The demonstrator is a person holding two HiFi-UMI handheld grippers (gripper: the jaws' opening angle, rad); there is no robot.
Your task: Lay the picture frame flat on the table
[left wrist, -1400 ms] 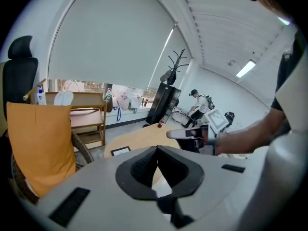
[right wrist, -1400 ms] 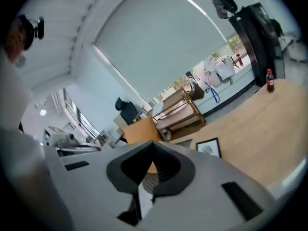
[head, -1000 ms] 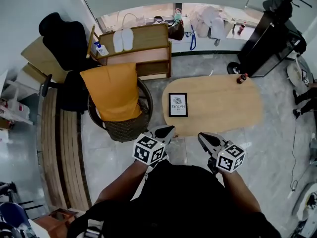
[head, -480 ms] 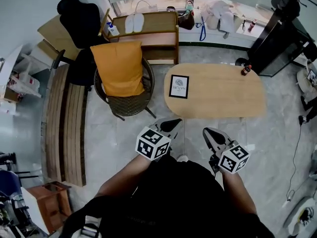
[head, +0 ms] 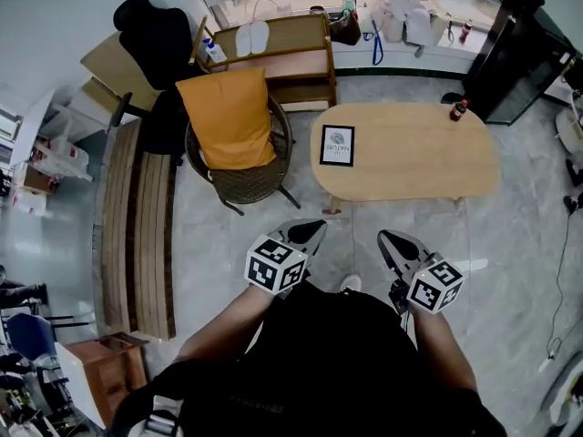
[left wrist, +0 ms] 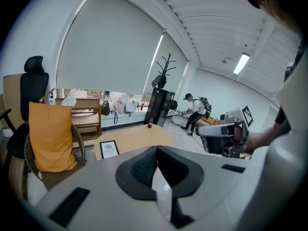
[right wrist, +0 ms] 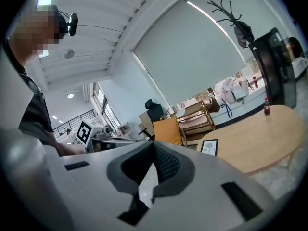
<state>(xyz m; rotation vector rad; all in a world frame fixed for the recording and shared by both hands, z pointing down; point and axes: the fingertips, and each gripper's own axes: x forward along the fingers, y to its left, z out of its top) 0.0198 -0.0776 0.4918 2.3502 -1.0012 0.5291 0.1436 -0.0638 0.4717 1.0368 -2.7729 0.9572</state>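
Note:
The black picture frame [head: 337, 145] with a white print lies flat near the left end of the oval wooden table [head: 428, 167]. It also shows in the left gripper view as the frame [left wrist: 109, 148] and in the right gripper view as the frame [right wrist: 210, 147]. My left gripper [head: 307, 233] and right gripper [head: 390, 242] hang side by side over the floor, short of the table's near edge. Both are shut with nothing between the jaws. Neither touches the frame.
A wicker chair with an orange cushion [head: 230, 119] stands left of the table, with a wooden shelf [head: 273, 57] behind it. A small red-capped bottle [head: 458, 110] sits at the table's far right. A slatted bench [head: 146, 235] runs along the left, and a black cabinet [head: 515, 57] stands at the back right.
Both grippers have drawn back from the table's near edge, so a strip of floor now lies between them and it. The frame has not moved on the table.

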